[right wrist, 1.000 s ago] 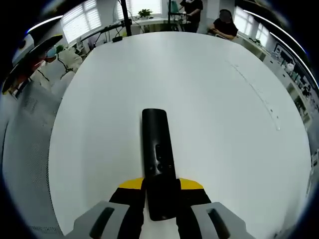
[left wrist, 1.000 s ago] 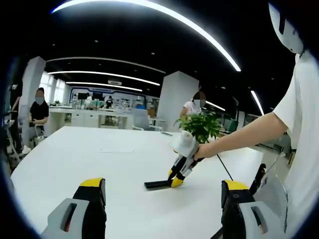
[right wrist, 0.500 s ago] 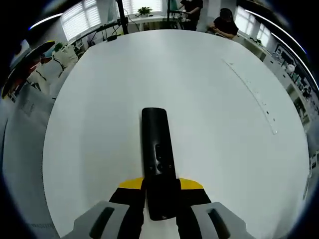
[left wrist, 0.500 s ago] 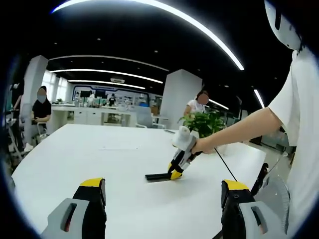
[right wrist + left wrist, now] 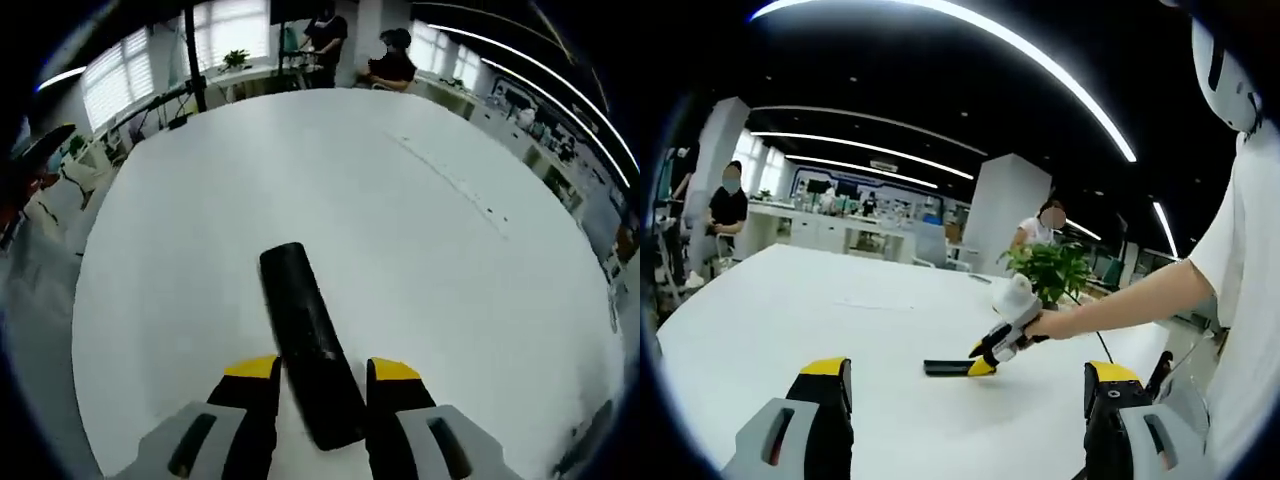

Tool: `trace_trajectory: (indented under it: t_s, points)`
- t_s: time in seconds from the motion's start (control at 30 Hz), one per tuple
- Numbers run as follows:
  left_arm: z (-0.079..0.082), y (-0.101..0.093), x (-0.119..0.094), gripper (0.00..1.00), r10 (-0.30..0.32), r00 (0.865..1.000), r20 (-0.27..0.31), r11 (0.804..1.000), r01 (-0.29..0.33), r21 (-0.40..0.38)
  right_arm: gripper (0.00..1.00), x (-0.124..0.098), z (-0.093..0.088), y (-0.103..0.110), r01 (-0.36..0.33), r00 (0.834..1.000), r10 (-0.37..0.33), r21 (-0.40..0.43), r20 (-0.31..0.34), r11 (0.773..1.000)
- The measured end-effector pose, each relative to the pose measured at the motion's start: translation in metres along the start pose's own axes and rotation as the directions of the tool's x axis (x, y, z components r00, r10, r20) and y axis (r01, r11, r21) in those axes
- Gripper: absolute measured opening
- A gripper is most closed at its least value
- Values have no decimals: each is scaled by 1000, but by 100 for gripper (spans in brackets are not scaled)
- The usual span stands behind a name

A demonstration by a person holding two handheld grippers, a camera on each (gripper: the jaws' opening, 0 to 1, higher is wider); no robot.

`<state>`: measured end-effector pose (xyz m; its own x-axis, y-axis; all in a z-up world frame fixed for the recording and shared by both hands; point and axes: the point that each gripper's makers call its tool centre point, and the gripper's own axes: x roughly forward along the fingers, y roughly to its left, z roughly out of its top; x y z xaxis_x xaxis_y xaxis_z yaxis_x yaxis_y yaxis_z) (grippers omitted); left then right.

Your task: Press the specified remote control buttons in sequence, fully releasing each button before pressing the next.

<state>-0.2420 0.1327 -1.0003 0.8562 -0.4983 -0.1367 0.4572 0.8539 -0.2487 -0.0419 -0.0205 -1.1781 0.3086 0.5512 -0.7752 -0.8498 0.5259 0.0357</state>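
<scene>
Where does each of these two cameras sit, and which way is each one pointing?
Left gripper view: rides on the left gripper, looking level across the white table at the right gripper and the person's arm; its jaws stand apart.
Right gripper view: rides on the right gripper, looking down along the black remote control between its jaws.
Shared: the table, the remote, the right gripper.

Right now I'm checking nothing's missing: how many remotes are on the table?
1: the black remote control lies on the white table, between the right gripper jaws.
</scene>
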Motion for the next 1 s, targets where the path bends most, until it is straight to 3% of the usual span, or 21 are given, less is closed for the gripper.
trace_trajectory:
  t_s: [0.1,0.2,0.23,0.3,0.37,0.5,0.6,0.77,0.93,1.0]
  points:
    - [2,0,-3,99,14,1000,-8,1000,-14,23,52,-16,2,4,43,995,-49,63,83,997]
    - [6,-2,-5,99,21,1000,16,999,-22,25,60,-39,1,8,98,979,-118,122,164,988]
    - [13,-3,-3,99,26,997,71,999,-27,23,62,-43,-1,8,114,978,-133,128,158,985]
    - [10,-6,0,99,29,998,54,999,-30,20,66,-63,-3,10,190,961,-203,89,187,978]
    - [10,-9,2,99,31,999,43,999,-32,19,72,-76,0,18,184,952,-209,127,224,975]
    - [11,-24,1,99,-8,1000,30,998,6,64,81,-107,5,33,183,912,-251,227,324,957]
    - [13,-27,-4,99,-3,1000,23,996,1,89,89,-116,-2,45,195,908,-267,239,322,951]
    - [19,-30,-12,99,5,999,42,995,-10,102,98,-134,-1,66,175,884,-271,266,381,948]
    - [20,-33,-13,99,2,999,46,996,-6,92,99,-148,-7,81,232,881,-299,216,366,948]
    - [23,-33,-12,99,-2,998,62,997,-2,71,99,-159,-3,89,194,862,-295,270,413,943]
